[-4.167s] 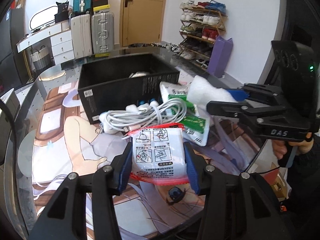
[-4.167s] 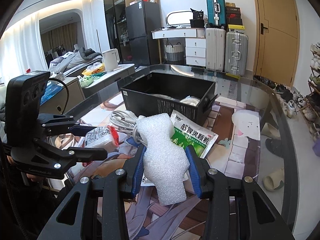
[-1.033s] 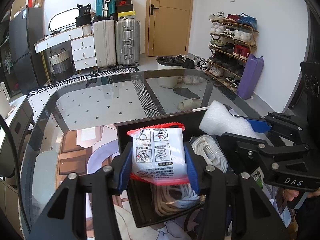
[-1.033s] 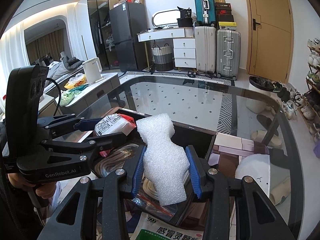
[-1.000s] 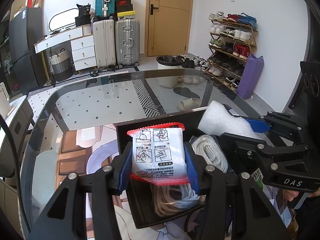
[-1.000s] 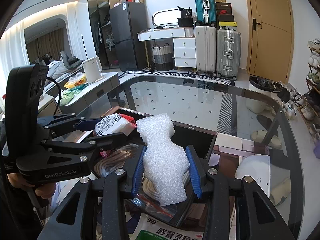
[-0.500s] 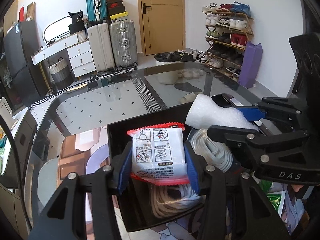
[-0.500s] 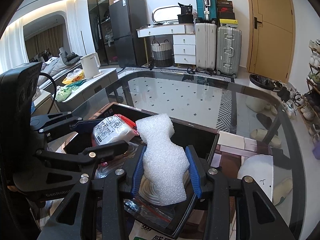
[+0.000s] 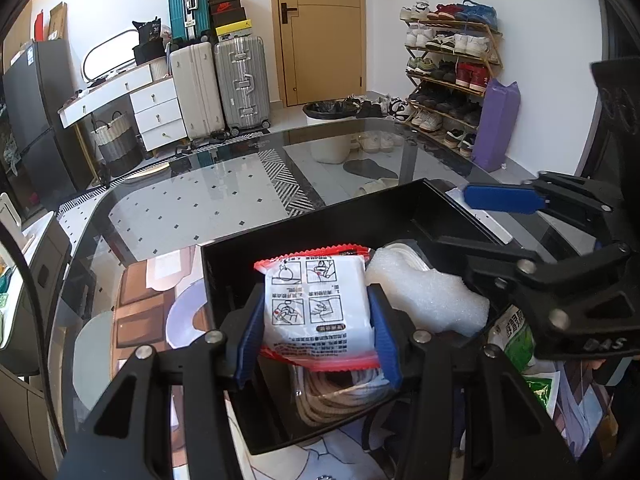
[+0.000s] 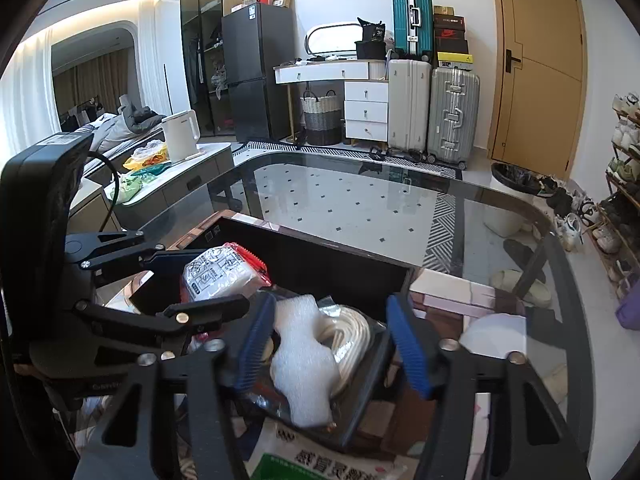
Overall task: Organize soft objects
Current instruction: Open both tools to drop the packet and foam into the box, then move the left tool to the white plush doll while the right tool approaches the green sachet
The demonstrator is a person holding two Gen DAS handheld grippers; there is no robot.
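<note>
My left gripper (image 9: 318,332) is shut on a white packet with red edges (image 9: 316,304), held over the black box (image 9: 320,236); the packet also shows in the right wrist view (image 10: 218,272). My right gripper (image 10: 326,346) is open, its blue pads wide apart over the box (image 10: 332,262). The white foam piece (image 10: 302,358) lies loose in the box between the pads, on coiled white cord (image 10: 354,334). The foam (image 9: 424,294) also shows in the left wrist view beside the packet. The right gripper appears at the right of the left wrist view (image 9: 496,226).
The box stands on a glass table (image 9: 224,200) over a printed mat (image 9: 140,288). A green-and-white medicine bag (image 10: 336,460) lies just in front of the box. Coiled beige rope (image 9: 332,394) lies in the box. Suitcases, drawers and a shoe rack stand beyond the table.
My right gripper has opened and the foam piece has dropped into the box. Both grippers moved forward over the box. The left gripper still holds the packet.
</note>
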